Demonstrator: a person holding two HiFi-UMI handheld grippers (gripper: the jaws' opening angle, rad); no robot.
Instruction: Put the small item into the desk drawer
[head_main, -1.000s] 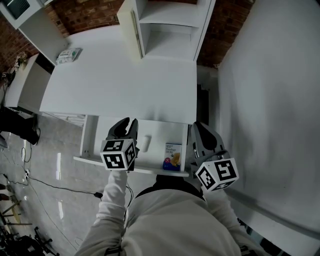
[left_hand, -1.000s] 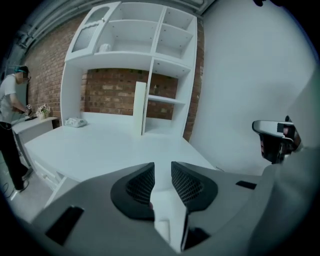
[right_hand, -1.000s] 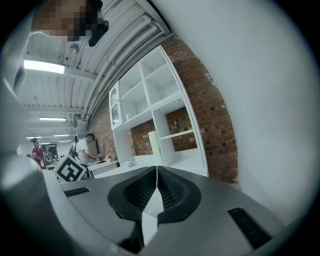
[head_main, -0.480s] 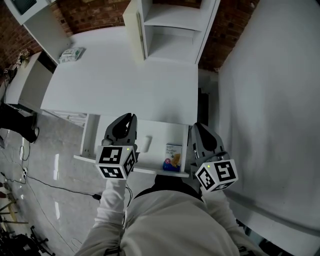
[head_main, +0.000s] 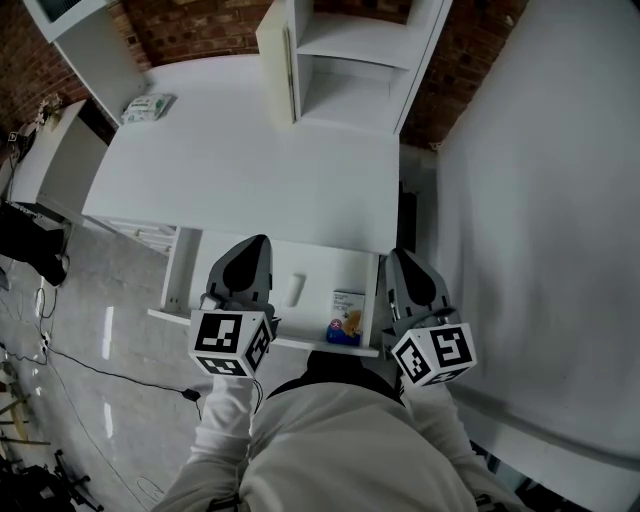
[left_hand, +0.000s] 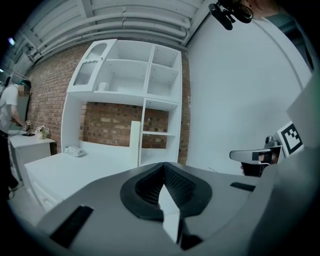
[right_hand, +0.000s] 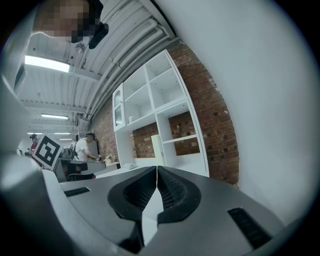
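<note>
The white desk (head_main: 250, 160) has its drawer (head_main: 180, 280) pulled out at the front edge. In the drawer lie a small white oblong item (head_main: 294, 290) and a small printed box (head_main: 346, 315). My left gripper (head_main: 254, 245) hovers over the drawer's left part, just left of the white item. Its jaws are shut with nothing between them, and they meet in the left gripper view (left_hand: 162, 166). My right gripper (head_main: 398, 256) hangs by the drawer's right end, shut and empty, with its pads (right_hand: 170, 187) together.
A white shelf unit (head_main: 345, 60) stands at the back of the desk, and a small packet (head_main: 146, 107) lies at the back left. A white wall panel (head_main: 540, 200) rises on the right. A low cabinet (head_main: 50, 165) and floor cables (head_main: 90, 370) are on the left.
The left gripper's jaws have closed from part open to shut, empty. That gripper has drawn back a little toward me. The white item and the box lie where they were.
</note>
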